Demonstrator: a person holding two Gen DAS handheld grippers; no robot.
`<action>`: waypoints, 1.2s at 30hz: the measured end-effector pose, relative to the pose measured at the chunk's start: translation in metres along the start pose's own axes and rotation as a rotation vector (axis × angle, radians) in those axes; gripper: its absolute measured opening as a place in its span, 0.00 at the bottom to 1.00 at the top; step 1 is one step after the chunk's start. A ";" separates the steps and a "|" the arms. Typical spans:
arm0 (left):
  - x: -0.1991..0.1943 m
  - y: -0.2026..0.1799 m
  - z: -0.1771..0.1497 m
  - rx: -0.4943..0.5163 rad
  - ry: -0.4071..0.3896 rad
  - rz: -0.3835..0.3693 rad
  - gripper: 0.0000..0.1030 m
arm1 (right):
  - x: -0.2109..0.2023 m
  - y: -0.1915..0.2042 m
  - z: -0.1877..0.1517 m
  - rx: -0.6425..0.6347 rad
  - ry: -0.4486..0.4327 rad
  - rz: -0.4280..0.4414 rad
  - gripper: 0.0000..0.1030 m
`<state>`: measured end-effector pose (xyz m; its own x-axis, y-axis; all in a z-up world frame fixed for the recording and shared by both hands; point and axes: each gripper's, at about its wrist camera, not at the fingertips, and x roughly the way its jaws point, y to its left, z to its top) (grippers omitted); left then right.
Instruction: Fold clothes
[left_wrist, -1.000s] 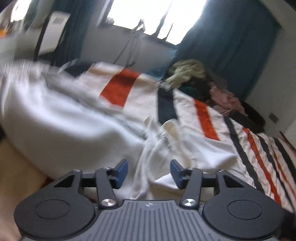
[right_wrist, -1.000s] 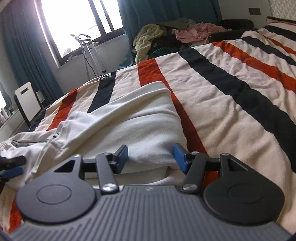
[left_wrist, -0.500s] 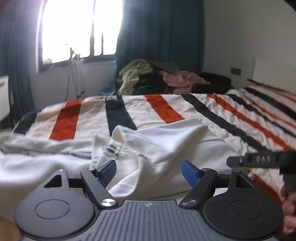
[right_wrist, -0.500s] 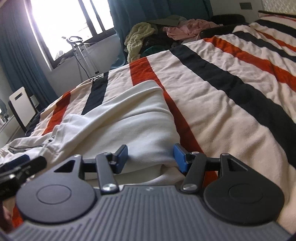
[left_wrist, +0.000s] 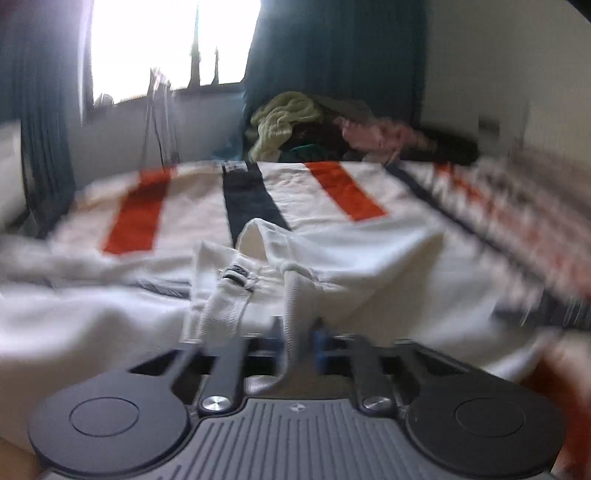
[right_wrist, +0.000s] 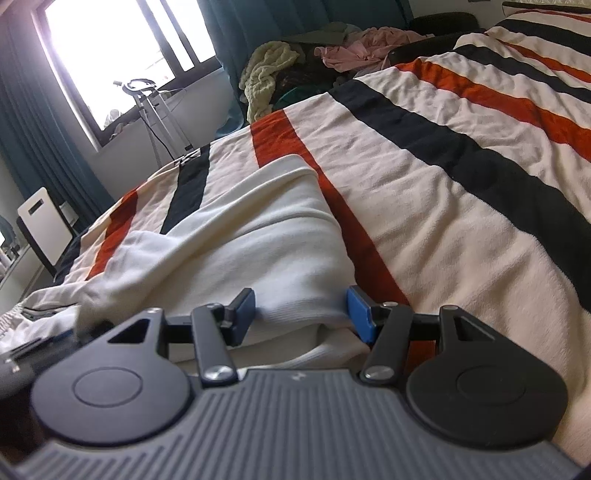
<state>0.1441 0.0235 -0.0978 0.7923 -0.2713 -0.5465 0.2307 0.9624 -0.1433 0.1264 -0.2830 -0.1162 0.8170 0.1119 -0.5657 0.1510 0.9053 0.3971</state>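
Where half a second ago the left gripper (left_wrist: 297, 341) stood wide apart short of the cloth, its jaws are now closing on a ribbed fold of the white garment (left_wrist: 369, 273), which rises from between the blue pads (left_wrist: 318, 345); the view is blurred with motion and has shifted toward the garment's collar. The garment lies crumpled on the striped bedspread (right_wrist: 461, 177) of the bed, near its edge. The right gripper (right_wrist: 301, 314) has kept its place: its jaws stand half apart astride a folded edge of the same garment, and whether the pads press the cloth I cannot tell. Beyond the bed a pile of clothes (right_wrist: 295, 62) sits beneath the dark curtain (left_wrist: 332, 55).
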 end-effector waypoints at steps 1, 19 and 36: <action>-0.001 0.014 0.006 -0.096 -0.010 -0.034 0.06 | 0.000 0.000 0.000 0.000 0.000 -0.001 0.56; -0.024 0.109 0.001 -0.674 -0.008 -0.045 0.50 | -0.021 -0.017 0.002 0.301 0.027 0.287 0.57; -0.007 0.111 -0.030 -0.852 0.038 -0.171 0.55 | 0.032 -0.041 -0.021 0.657 0.199 0.398 0.26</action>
<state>0.1476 0.1321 -0.1347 0.7627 -0.4267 -0.4859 -0.1684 0.5944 -0.7863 0.1345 -0.3082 -0.1655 0.7733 0.5034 -0.3856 0.2167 0.3616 0.9068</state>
